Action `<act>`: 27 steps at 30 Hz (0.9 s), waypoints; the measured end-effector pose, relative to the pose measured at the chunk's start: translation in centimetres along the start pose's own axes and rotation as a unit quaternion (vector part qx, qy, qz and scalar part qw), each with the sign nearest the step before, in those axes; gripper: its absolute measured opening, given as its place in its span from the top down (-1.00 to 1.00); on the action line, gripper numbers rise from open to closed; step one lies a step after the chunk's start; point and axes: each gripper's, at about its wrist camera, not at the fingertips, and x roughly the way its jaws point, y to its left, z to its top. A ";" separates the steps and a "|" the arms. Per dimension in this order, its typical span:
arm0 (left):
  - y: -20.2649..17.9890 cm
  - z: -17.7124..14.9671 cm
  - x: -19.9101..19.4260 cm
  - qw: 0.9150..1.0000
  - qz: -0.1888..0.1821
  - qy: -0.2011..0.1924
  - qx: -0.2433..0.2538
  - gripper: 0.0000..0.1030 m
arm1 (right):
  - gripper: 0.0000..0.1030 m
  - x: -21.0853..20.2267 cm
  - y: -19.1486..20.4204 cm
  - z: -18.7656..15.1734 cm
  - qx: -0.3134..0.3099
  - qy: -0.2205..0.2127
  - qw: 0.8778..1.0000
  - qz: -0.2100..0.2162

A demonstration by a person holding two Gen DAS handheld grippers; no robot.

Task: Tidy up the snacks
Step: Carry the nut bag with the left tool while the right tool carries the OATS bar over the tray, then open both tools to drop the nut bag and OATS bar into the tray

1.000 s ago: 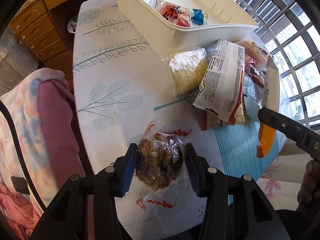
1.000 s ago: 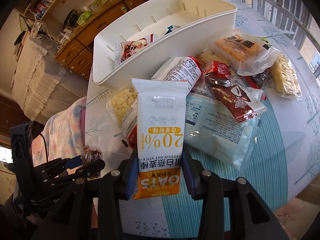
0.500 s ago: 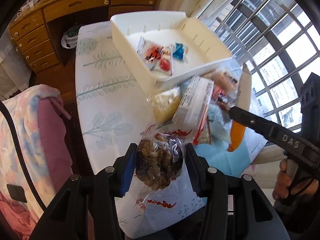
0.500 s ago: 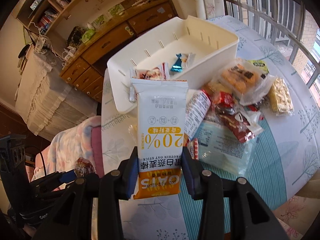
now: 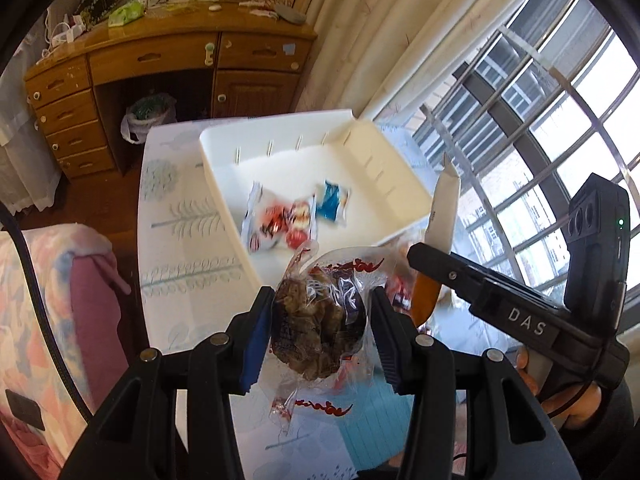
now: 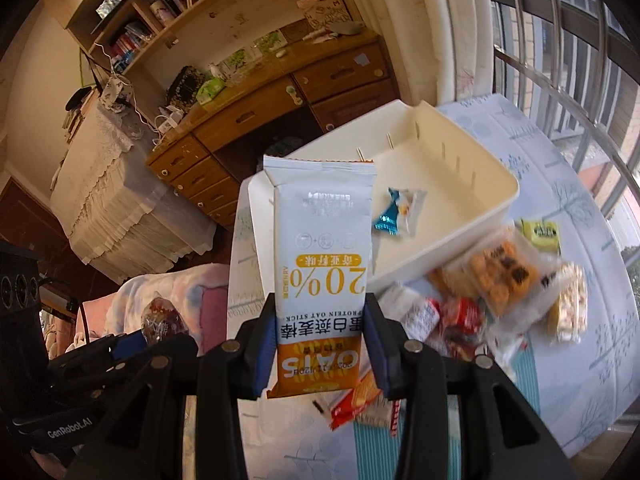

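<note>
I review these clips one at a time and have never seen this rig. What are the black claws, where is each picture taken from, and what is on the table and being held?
There is no robot here. A person holds a black two-finger claw in each hand, and a wide-angle camera on each claw looks forward along its fingers. So one picture is the left claw's view and the other is the right claw's.

The left claw is shut on a clear bag of brown snacks. The right claw is shut on a white and orange oat bar packet. Each claw also shows at the edge of the other's view.

Below them a table carries a white bin with a few small wrapped sweets inside. A loose pile of snack packets lies on the table beside the bin.
</note>
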 end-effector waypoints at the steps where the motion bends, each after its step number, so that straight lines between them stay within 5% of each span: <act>1: -0.3 0.6 0.0 1.000 0.000 -0.010 -0.001 0.10 | 0.22 0.1 -0.1 0.8 -0.006 -0.003 1.000 0.002; 19: -2.1 7.0 5.0 0.996 -0.003 -0.079 -0.052 0.09 | 0.21 4.4 -5.1 8.4 -0.055 -0.005 0.998 0.013; 27: -1.6 8.3 7.8 0.993 0.028 -0.073 -0.082 -0.02 | 0.19 7.1 -5.5 9.4 -0.108 0.003 0.994 0.010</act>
